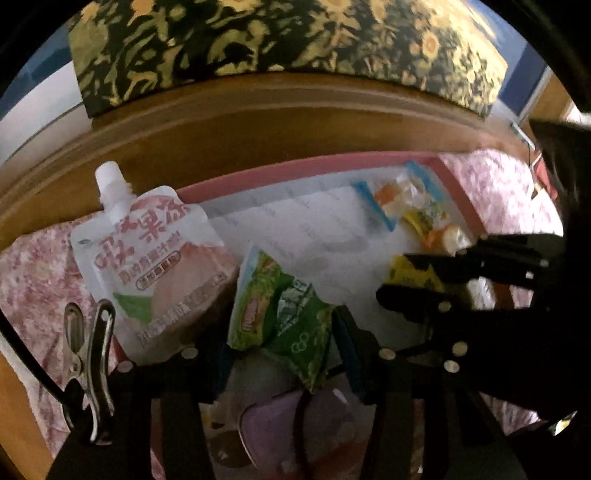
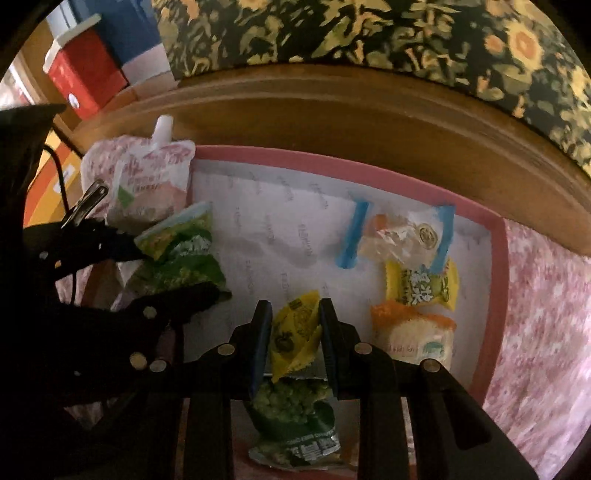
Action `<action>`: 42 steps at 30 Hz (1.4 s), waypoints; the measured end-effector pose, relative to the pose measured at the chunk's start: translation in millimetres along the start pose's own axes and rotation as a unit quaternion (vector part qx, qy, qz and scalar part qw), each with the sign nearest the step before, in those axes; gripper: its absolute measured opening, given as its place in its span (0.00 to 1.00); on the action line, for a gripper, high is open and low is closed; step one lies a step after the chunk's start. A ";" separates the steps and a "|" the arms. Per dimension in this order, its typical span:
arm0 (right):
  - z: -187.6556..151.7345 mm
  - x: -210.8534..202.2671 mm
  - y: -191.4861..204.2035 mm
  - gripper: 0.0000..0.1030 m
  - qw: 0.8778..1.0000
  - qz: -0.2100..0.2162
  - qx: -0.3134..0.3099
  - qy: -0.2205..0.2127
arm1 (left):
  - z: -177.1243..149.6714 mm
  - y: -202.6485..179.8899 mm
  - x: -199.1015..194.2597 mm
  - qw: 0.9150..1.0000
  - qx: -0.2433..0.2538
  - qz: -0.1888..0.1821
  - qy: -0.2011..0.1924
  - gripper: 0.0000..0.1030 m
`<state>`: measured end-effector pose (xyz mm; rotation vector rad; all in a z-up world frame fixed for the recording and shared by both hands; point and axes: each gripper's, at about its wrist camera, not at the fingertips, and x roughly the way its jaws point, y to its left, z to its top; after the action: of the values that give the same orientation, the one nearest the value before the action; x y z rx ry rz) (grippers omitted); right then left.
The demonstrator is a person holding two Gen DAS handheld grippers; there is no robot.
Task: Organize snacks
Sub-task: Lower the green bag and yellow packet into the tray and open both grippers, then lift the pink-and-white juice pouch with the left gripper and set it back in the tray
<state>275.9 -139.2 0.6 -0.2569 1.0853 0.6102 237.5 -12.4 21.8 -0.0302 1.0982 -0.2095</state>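
A pink tray [image 2: 332, 162] lined with white paper lies on a flowered cloth. My left gripper [image 1: 282, 332] is shut on a green snack packet [image 1: 280, 314] over the tray's left part. It also shows in the right wrist view, left gripper [image 2: 181, 271] with the green packet [image 2: 181, 254]. My right gripper [image 2: 294, 306] is shut on a small yellow packet [image 2: 295, 332] above the tray's near middle. A white and pink spouted pouch [image 1: 147, 251] lies at the tray's left end. At the right end lie a clear candy bag [image 2: 399, 232], a yellow-green packet [image 2: 421, 284] and an orange-white packet [image 2: 413, 332].
Another green packet [image 2: 291, 406] lies under my right gripper. A metal clip [image 1: 88, 347] hangs on the left gripper. A wooden edge [image 2: 332, 110] runs behind the tray, with a dark flowered cushion [image 2: 369, 33] above it. A red box [image 2: 85, 74] stands far left.
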 end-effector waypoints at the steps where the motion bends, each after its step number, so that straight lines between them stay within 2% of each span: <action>1: 0.4 0.9 -0.1 0.26 1.000 0.001 0.001 0.003 | -0.7 0.2 -1.1 1.000 0.002 0.002 -0.001 0.51; 13: 4.2 9.0 12.7 0.24 1.000 -0.014 0.014 -0.002 | -1.0 -1.6 0.3 1.000 0.001 0.004 -0.003 0.51; 15: 1.2 7.7 10.2 0.24 1.000 -0.013 0.022 -0.006 | 0.3 -0.4 -1.5 1.000 -0.002 0.008 -0.003 0.53; 18: -1.0 4.5 7.5 0.24 0.999 -0.014 0.035 -0.013 | 3.5 3.8 -6.4 0.999 -0.017 0.039 0.000 0.66; 20: -1.0 0.3 5.6 0.33 0.999 -0.026 0.042 -0.012 | 6.2 8.3 -14.9 0.998 -0.028 0.047 -0.012 0.68; 21: -0.2 -0.8 4.8 0.45 0.998 -0.036 0.042 -0.012 | 8.6 11.3 -22.0 0.998 -0.037 0.048 -0.021 0.69; 22: 0.5 -2.7 3.8 0.53 0.998 -0.039 0.043 -0.016 | 10.0 12.2 -25.9 0.998 -0.040 0.046 -0.024 0.71; 25: 1.0 -14.8 -3.4 0.58 0.997 -0.025 0.059 -0.031 | 13.0 10.6 -41.9 0.997 -0.044 0.049 -0.041 0.76; 32: -12.2 -54.3 3.3 0.63 0.996 -0.038 0.059 -0.060 | 3.2 -8.2 -81.4 0.996 -0.037 0.049 -0.066 0.79; 34: -21.6 -70.1 3.4 0.69 0.995 -0.040 0.065 -0.071 | -0.7 -13.6 -94.1 0.995 -0.033 0.050 -0.076 0.80; 37: -34.3 -90.0 6.9 0.73 0.993 -0.040 0.065 -0.088 | -12.7 -21.7 -117.3 0.994 -0.027 0.054 -0.095 0.81; 42: -55.3 -127.1 20.1 0.73 0.990 -0.043 0.053 -0.121 | -34.8 -29.1 -145.3 0.991 -0.020 0.055 -0.118 0.81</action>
<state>181.7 -192.5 89.6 -0.1321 0.8657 0.4912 138.6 -11.5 137.6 -0.0296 0.8653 -0.0827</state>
